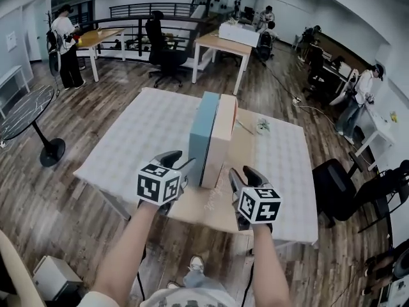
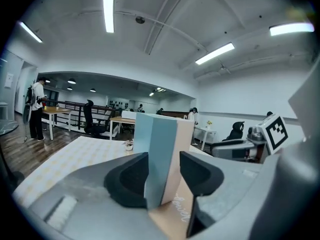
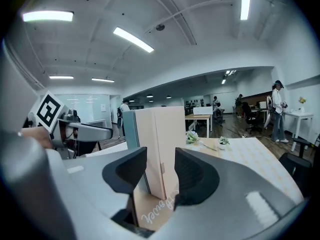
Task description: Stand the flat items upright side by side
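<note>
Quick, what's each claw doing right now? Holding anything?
Left claw: open, holding nothing; the upright boxes stand in front of it.
Right claw: open, holding nothing.

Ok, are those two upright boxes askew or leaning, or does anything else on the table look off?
Nothing stands out. The blue box and the beige box stand upright, flush against each other with their ends lined up, on the tan board. No lean, gap or damage shows.
</note>
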`<action>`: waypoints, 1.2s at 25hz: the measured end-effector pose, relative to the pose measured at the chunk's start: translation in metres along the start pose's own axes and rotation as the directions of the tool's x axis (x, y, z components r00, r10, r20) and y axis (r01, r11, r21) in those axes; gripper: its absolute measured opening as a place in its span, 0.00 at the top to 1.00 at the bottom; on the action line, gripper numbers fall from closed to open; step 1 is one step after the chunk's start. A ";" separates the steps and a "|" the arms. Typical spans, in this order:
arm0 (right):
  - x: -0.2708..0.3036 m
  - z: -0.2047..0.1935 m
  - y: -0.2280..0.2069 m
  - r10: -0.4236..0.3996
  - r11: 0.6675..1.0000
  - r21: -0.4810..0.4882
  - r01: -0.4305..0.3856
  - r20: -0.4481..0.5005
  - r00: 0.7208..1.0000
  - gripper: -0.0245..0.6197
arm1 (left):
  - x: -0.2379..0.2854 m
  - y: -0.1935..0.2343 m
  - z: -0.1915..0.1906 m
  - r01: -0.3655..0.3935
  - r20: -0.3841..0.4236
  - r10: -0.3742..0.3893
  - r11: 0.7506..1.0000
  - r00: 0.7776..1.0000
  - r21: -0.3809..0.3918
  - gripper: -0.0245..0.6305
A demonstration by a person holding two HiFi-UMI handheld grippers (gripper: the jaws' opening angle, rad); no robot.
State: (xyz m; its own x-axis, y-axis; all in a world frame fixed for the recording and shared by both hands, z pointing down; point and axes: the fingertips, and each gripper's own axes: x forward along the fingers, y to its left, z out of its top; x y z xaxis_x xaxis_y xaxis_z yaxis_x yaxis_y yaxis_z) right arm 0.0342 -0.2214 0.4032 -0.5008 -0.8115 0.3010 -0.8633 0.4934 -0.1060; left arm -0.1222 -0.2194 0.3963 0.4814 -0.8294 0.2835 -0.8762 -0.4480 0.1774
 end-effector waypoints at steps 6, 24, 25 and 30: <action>-0.057 0.008 -0.004 -0.102 0.995 -0.001 0.102 0.036 0.994 0.80 | -0.026 -0.029 -0.016 0.022 -0.021 -0.020 0.998 1.000 0.062 0.76; -0.115 0.010 -0.015 -0.182 0.983 0.028 0.180 0.098 0.978 0.96 | -0.041 -0.079 -0.006 0.066 -0.002 -0.066 0.988 0.998 0.137 0.95; -0.116 0.009 -0.014 -0.181 0.983 0.027 0.179 0.098 0.979 0.96 | -0.042 -0.080 -0.005 0.065 0.000 -0.066 0.988 0.998 0.139 0.95; -0.119 0.011 -0.012 -0.174 0.985 0.022 0.172 0.102 0.980 0.96 | -0.044 -0.083 -0.004 0.068 0.003 -0.069 0.988 0.998 0.137 0.95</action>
State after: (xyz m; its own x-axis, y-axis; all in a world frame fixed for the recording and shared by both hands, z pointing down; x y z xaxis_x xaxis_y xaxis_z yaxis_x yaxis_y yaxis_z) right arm 0.1030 -0.1344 0.3584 -0.3469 -0.9125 0.2167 -0.9379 0.3392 -0.0730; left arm -0.0704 -0.1439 0.3724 0.5404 -0.7976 0.2680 -0.8361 -0.5446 0.0654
